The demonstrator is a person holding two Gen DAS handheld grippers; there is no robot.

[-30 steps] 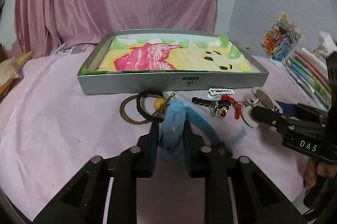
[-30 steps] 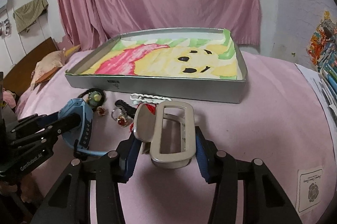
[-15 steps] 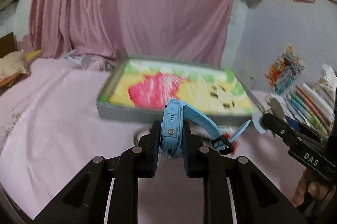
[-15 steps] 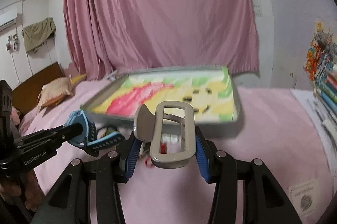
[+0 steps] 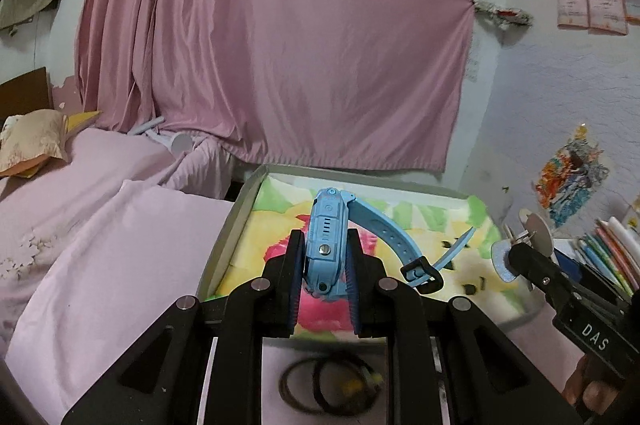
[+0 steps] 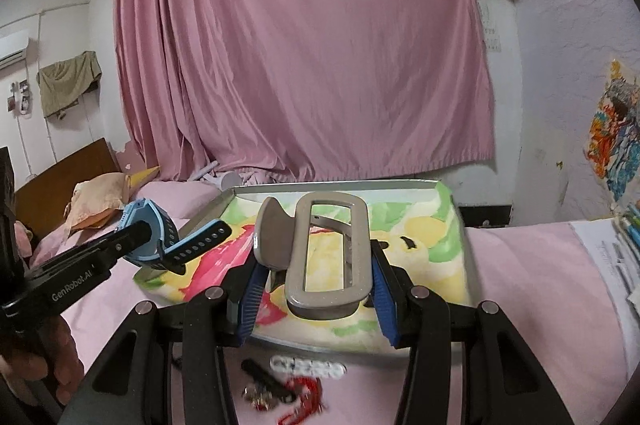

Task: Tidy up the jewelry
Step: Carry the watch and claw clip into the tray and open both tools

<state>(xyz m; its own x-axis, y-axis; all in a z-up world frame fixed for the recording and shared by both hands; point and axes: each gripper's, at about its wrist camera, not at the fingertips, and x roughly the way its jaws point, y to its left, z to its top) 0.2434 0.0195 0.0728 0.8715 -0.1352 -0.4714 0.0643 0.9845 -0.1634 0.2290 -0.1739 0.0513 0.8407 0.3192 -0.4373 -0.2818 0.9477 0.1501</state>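
Your left gripper (image 5: 325, 265) pinches the blue watch (image 5: 326, 245) by its case, one finger pressed to each flat side. The strap (image 5: 394, 237) trails to the right, its buckle end hanging free over the tray (image 5: 224, 245). One second ago you held this watch low over the pink bedsheet (image 5: 120, 245), just on the near side of the tray wall. It is now raised and carried farther, and it sits above the tray's yellow-and-pink picture liner (image 5: 460, 265).

Your right gripper (image 6: 316, 289) clamps the grey hair claw clip (image 6: 328, 253) between its blue-padded fingers. The grip matches that of one second ago. The clip was level with the near tray wall then; it is now lifted and held over the near part of the tray.

The remaining items lie on the bedsheet on the near side of the tray, below both grippers:
- black hair ties (image 5: 320, 385) with a yellow bead, blurred
- a white clip (image 6: 308, 369)
- a black clip (image 6: 264, 381)
- red pieces (image 6: 304, 401), blurred

One second ago these lay ahead of the fingers. They now appear between the gripper arms at the bottom edge of each view.

The pink curtain (image 6: 304, 65) fills more of both views than before.
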